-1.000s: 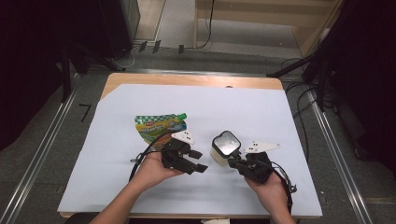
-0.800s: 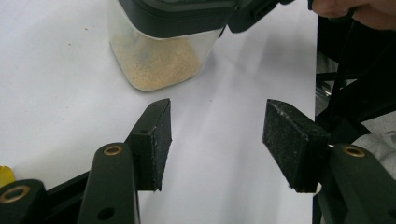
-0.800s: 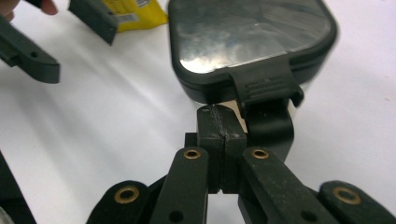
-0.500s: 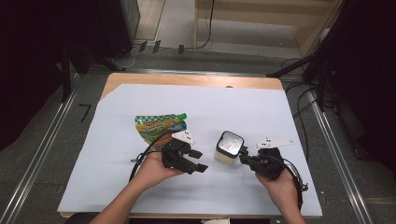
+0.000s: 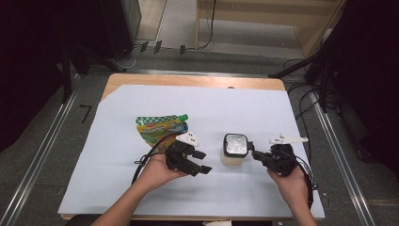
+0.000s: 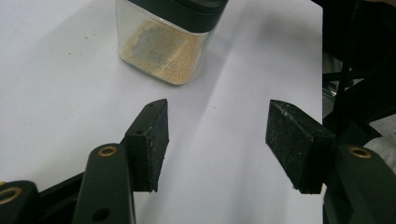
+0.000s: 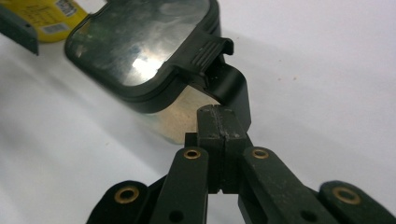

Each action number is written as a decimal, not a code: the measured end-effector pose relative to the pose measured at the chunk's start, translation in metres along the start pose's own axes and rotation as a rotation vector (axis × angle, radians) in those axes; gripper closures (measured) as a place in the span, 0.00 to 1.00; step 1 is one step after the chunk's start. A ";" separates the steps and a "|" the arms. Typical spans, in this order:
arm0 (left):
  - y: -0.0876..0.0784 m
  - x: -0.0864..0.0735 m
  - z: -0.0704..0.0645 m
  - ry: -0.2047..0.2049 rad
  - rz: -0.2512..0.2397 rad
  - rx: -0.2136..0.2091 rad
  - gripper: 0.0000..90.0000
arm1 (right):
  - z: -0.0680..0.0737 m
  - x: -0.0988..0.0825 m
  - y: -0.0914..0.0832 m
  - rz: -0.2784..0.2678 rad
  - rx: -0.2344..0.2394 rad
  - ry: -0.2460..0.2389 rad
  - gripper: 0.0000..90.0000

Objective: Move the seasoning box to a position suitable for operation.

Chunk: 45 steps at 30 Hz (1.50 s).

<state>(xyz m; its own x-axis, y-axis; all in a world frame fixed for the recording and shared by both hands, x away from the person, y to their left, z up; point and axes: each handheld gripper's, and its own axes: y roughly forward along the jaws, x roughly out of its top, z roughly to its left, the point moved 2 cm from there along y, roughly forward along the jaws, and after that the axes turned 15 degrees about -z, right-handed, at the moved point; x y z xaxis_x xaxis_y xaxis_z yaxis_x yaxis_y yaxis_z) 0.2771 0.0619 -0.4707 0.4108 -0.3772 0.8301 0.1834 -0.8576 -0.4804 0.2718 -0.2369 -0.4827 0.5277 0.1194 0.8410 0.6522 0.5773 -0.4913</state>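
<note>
Jar (image 5: 234, 149) of pale beige powder stands upright on the white sheet that covers the worktop (image 5: 141, 81), a little right of the middle and towards the person's side. It is a clear square container with a dark lid (image 7: 140, 51), and a latch tab (image 7: 210, 49) sticks out from the lid's edge on the side facing the right gripper (image 7: 219, 122). That gripper lies low at the jar's right, its jaws pressed flat together with nothing seen between them, their tips just beside the dark strap that curves down from the latch; whether they touch it I cannot tell. The left gripper (image 6: 217, 135) rests in the left hand (image 5: 157, 169) to the jar's left, pointing at it, near but apart. Its jaws have just been opening and stand fairly wide, with only the bare sheet between them. A green and yellow spouted pouch (image 5: 160, 128) lies flat beyond the left gripper, well clear of the jar.
</note>
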 end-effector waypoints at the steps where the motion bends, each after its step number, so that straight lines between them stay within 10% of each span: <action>1: 0.001 0.000 0.000 0.003 -0.005 0.003 0.44 | 0.000 0.000 0.000 0.001 -0.006 0.003 1.00; 18: 0.013 0.017 -0.002 0.033 -0.036 0.014 0.35 | -0.019 0.018 0.004 -0.052 -0.095 -0.030 1.00; 29: 0.036 0.034 0.009 0.019 -0.037 0.006 0.34 | -0.041 0.019 0.044 0.060 -0.064 0.034 1.00; 45: 0.050 0.029 0.014 0.019 -0.035 -0.003 0.20 | -0.038 0.014 0.050 0.070 -0.070 -0.011 1.00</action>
<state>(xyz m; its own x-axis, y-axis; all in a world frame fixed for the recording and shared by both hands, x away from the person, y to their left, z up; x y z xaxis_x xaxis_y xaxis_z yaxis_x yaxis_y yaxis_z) 0.3107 0.0132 -0.4750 0.3871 -0.3538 0.8515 0.1947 -0.8713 -0.4505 0.3319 -0.2372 -0.5042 0.5675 0.1671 0.8062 0.6503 0.5097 -0.5634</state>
